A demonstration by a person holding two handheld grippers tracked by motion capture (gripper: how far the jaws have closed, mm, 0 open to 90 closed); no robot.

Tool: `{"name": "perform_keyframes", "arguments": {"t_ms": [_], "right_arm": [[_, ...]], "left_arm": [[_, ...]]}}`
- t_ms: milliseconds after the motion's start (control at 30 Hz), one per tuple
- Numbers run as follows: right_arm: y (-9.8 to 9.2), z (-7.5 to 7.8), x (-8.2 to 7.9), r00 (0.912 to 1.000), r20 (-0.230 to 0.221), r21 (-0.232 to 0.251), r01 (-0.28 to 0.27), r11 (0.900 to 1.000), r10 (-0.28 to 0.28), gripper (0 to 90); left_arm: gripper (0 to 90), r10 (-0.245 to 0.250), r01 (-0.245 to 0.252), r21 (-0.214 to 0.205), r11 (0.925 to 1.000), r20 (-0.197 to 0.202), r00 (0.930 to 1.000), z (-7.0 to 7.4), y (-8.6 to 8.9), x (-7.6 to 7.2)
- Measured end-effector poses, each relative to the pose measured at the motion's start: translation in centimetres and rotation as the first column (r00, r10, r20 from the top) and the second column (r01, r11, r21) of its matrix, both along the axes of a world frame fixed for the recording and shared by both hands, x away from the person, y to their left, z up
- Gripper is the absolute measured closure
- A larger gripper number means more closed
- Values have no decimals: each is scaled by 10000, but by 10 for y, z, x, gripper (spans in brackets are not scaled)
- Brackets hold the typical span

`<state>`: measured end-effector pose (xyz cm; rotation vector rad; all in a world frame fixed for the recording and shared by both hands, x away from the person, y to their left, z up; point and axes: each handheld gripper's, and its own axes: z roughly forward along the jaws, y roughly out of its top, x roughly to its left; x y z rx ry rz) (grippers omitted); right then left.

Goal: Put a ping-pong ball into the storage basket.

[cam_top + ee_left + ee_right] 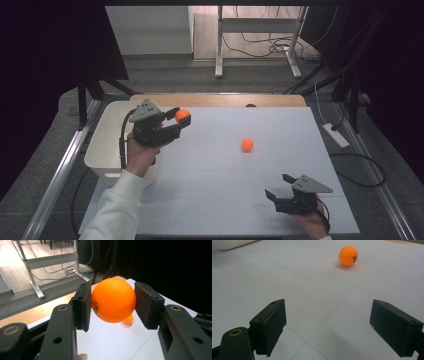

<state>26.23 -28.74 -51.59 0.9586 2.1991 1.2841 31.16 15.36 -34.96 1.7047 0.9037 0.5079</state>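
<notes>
**Ball carried toward bin**

Beside the bench (225,200), the white bin (107,145) waits. The left gripper (176,121) is clamped on an orange ball (182,115), lifted near the bin; it should be released only once over the opening. The right gripper (278,186) is held wide, empty. A second ball (247,145) lies mid-bench.

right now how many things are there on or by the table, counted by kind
orange balls: 2 (one in the left tool, held ball; one loose on the table)
white bins: 1
hand-held tools: 2 (left, and right tool)
total: 5
</notes>
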Motion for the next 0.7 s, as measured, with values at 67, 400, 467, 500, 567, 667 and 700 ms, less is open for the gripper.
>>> {"name": "perform_keyframes", "arguments": {"t_ms": [67,400,467,500,567,667,700], "right_arm": [[0,0,0,10000,-5,-30,16,10000,-16,136],[0,0,0,10000,21,14,5,10000,-6,136],[0,1,-1,10000,32,27,32,10000,-32,136],[0,1,-1,10000,33,30,46,10000,-46,136],[-1,1,-1,10000,32,16,67,10000,-67,136],[-1,1,-1,10000,30,14,69,10000,-69,136],[-1,1,-1,10000,30,11,68,10000,-69,136]], "left_arm": [[506,81,-81,-7,10000,2,10000,1,3,1],[505,429,-429,-10,9991,22,9991,5,16,2],[505,504,-504,-4,9987,28,9987,6,20,2],[505,578,-578,-6,9983,21,9983,7,22,3],[505,674,-674,-52,9977,1,9977,8,25,3],[505,805,-805,-26,9967,-13,9968,8,29,4],[505,854,-854,-12,9963,-25,9963,8,30,4]]}}
